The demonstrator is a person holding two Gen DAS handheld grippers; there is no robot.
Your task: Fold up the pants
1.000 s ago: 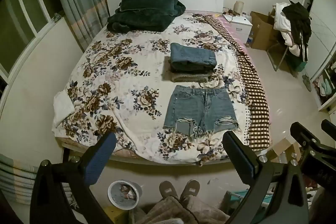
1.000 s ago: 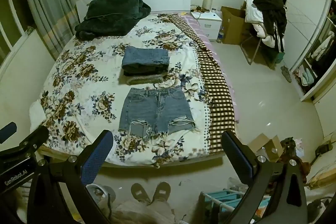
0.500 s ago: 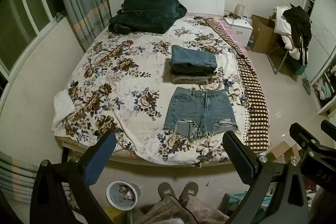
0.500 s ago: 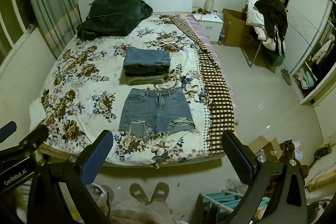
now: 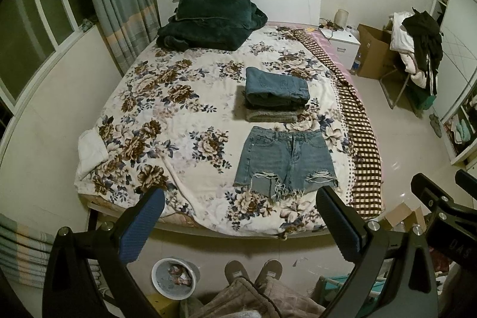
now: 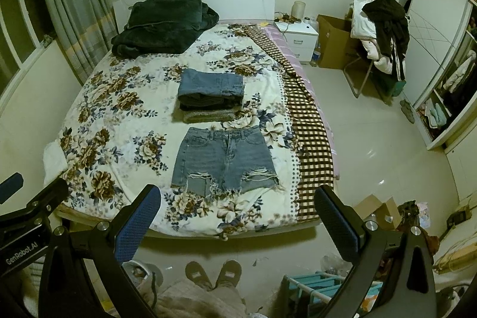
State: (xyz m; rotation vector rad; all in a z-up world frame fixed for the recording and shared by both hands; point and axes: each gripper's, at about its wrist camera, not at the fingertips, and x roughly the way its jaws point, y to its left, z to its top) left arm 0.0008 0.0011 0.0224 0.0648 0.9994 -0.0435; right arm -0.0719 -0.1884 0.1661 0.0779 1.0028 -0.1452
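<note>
A pair of frayed denim shorts (image 5: 285, 161) lies flat and unfolded near the foot of the floral bed (image 5: 167, 121), waistband toward the headboard; it also shows in the right wrist view (image 6: 224, 159). My left gripper (image 5: 238, 207) is open and empty, held high above the bed's foot edge, short of the shorts. My right gripper (image 6: 237, 206) is open and empty too, at the same height, just below the shorts' frayed hems. Each gripper sees the other at its frame edge.
A stack of folded clothes (image 5: 275, 97) sits just beyond the shorts. A dark green blanket (image 5: 208, 20) lies by the headboard. A checked cloth (image 5: 357, 121) runs along the bed's right edge. A bin (image 5: 174, 277) and my feet (image 5: 253, 273) are on the floor below.
Both views have shifted slightly toward the bed. Both grippers stay open and empty. The shorts and the stack have not moved.
</note>
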